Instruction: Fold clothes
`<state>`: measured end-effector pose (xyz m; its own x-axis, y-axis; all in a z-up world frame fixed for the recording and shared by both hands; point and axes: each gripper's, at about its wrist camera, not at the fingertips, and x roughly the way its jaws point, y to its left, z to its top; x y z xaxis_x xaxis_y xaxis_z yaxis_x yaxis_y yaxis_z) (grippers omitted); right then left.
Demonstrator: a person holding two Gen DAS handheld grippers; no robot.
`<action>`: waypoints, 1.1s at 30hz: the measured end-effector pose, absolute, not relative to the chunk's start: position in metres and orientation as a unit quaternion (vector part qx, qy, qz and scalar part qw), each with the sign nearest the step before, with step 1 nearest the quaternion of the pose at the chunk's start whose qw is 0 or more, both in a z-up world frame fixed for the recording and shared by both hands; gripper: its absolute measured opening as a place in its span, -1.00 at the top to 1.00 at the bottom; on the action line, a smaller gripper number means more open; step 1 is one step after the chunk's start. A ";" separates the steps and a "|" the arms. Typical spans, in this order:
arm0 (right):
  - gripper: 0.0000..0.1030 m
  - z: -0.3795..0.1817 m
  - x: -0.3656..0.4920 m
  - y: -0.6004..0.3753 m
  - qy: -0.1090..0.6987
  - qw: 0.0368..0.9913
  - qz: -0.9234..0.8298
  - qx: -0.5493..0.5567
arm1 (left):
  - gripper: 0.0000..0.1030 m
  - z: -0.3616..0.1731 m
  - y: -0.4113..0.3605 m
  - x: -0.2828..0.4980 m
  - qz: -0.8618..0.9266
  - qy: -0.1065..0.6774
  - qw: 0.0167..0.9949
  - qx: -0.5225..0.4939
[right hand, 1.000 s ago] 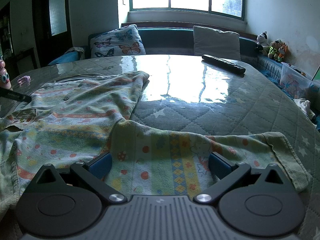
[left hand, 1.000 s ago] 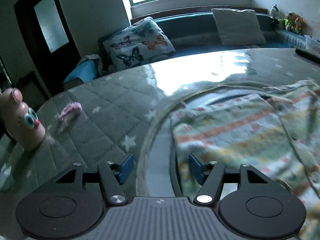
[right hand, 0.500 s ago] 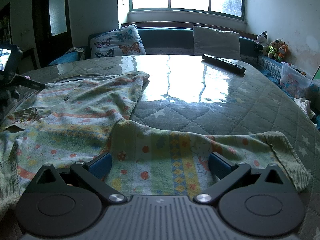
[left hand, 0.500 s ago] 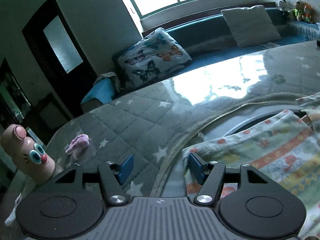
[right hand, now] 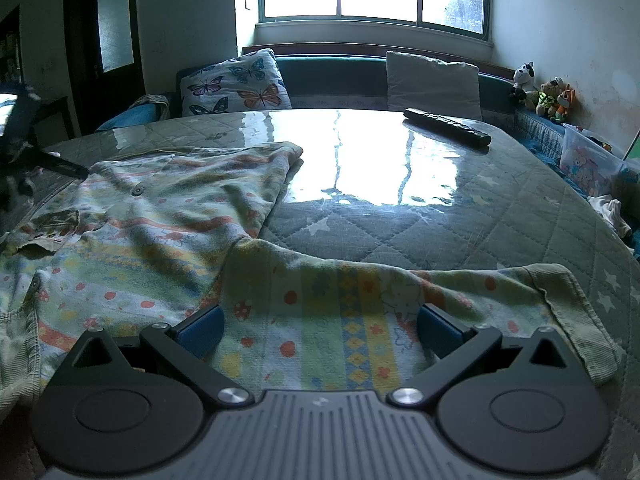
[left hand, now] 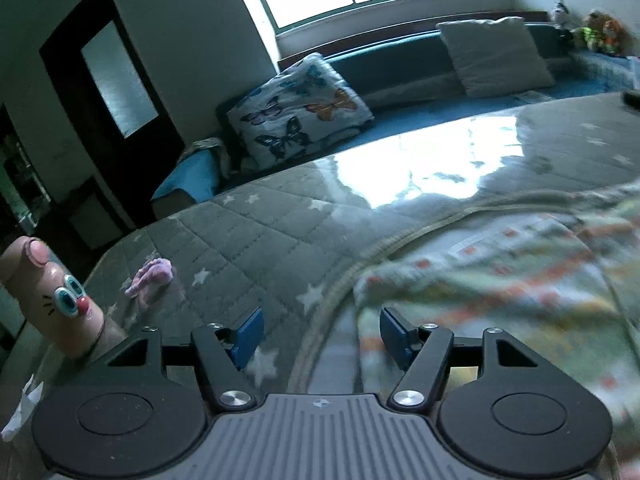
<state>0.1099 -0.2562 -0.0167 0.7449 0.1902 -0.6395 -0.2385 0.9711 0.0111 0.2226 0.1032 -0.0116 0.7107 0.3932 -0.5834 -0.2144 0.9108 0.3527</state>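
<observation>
My left claw (left hand: 320, 334) hangs w/ jaws apart, nothing between the blue pads; the pads sit over the quilted star-print cover of the desk (left hand: 248, 236), right at the near-left edge of the patterned garment (left hand: 500, 280). The garment's edge lies just beside the right pad, not pinched. That view is a bit blurred on the cloth side.

My right claw (right hand: 320, 326) is also spread wide, jaws apart, not clamped on anything. Btw it hovers over the garment's near sleeve (right hand: 400, 312), which stretches out to the right w/ its ribbed cuff (right hand: 576, 312) at the far right end. Can't tell if the pads touch the fabric.

The garment (right hand: 160, 216) itself is spread flat across the left half of the desk: striped, w/ dots and small prints, buttons visible near its left part. In the right-wrist view my left claw (right hand: 60, 166) shows as a dark shape at the garment's far-left edge.

Other stuff: a remote (right hand: 446, 126) lies far right on the desk, well apart from the garment. A finger-shaped toy w/ googly eyes (left hand: 52, 296) stands at the desk's left edge, w/ a small pink bit (left hand: 150, 278) near it. Beyond the desk, a butterfly cushion (right hand: 236, 84) and a plain cushion (right hand: 434, 84) on the bench under the window.
</observation>
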 end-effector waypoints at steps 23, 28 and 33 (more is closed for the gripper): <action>-1.00 0.007 0.081 -0.240 0.328 0.930 0.164 -0.024 | -0.38 -0.019 0.055 0.021 0.097 0.313 0.935 0.136; -0.99 0.024 0.053 -0.206 0.318 0.912 0.255 -0.036 | -0.35 -0.019 0.055 0.005 0.097 0.313 0.938 0.118; -0.74 0.021 0.040 -0.168 0.324 0.889 0.319 -0.056 | -0.35 -0.019 0.057 -0.004 0.093 0.314 0.939 0.107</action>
